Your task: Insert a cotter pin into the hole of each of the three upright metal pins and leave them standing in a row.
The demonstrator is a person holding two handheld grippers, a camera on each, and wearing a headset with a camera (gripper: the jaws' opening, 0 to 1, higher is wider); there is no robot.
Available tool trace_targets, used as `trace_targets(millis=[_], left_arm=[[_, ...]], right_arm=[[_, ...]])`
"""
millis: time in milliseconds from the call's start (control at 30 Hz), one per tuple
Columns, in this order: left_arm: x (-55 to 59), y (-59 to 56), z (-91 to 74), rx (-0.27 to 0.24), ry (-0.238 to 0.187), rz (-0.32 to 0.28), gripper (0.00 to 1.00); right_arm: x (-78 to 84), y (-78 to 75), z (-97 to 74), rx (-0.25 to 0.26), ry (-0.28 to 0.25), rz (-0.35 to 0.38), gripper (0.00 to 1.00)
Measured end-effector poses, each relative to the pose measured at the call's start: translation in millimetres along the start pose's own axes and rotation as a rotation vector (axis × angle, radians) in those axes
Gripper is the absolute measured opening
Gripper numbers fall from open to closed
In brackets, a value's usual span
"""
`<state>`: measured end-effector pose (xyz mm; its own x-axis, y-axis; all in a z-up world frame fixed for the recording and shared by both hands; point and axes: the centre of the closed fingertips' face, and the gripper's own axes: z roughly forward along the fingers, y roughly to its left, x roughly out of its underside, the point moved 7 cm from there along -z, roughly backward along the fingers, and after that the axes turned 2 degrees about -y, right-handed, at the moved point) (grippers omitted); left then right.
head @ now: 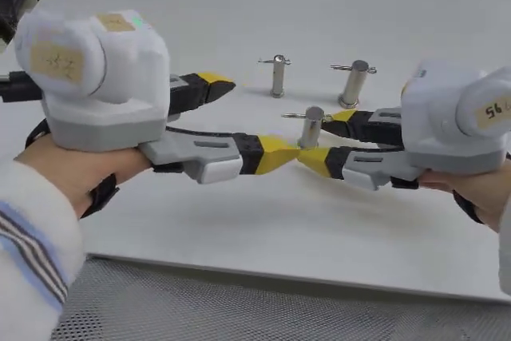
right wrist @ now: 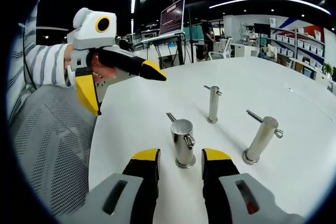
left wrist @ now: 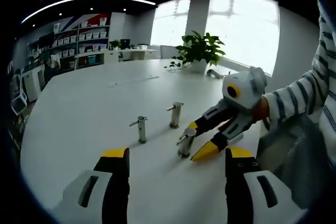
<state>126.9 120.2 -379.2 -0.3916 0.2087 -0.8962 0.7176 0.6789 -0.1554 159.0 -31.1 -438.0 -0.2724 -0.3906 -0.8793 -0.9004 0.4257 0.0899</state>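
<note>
The jaws of our right gripper point(right wrist: 181, 156) sit half open around the nearest shiny metal pin point(head: 311, 127). The jaws of our left gripper point(left wrist: 177, 155) are wide open and hold nothing. Two more pins point(head: 278, 76) point(head: 353, 84) stand behind it on the white table point(head: 239, 221).

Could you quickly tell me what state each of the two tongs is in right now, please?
Left tongs: open, holding nothing.
Right tongs: open, straddling the nearest metal pin without gripping it.

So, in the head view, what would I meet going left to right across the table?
The person's left hand → back-left metal pin → front metal pin → back-right metal pin → the person's right hand. The jaws reach in among the pins, so I skip them.
</note>
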Motion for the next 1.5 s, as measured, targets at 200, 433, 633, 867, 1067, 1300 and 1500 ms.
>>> trace_targets(millis=[200,433,633,867,1067,1300,1500], left_arm=[[5.9,3.4,-17.6,-0.08,-0.003,-0.006,0.86],[7.8,-5.4,-24.4,-0.071,-0.025,-0.032,0.99],[10.5,-14.2,-24.0,-0.051,-0.021,-0.037,0.99],[10.3,-17.8,-25.7,-0.052,-0.013,-0.027,0.99],[12.6,-17.5,-29.2,-0.069,0.022,-0.006,0.99],[14.0,-16.2,-32.5,-0.086,0.02,-0.017,0.99],[15.9,-16.0,-35.4,-0.091,0.028,-0.018,0.99]], right_arm=[[1.0,-1.6,3.6,0.002,-0.017,0.031,0.26],[2.4,-1.5,8.1,-0.001,-0.053,0.067,0.26],[0.6,-1.6,10.4,-0.001,-0.063,0.052,0.19],[0.0,-1.3,12.8,-0.003,-0.047,0.01,0.11],[-0.8,0.1,13.4,-0.01,-0.05,-0.04,0.09],[-2.2,4.7,12.9,0.024,-0.027,-0.106,0.08],[-7.3,7.2,1.6,0.011,-0.027,-0.122,0.08]])
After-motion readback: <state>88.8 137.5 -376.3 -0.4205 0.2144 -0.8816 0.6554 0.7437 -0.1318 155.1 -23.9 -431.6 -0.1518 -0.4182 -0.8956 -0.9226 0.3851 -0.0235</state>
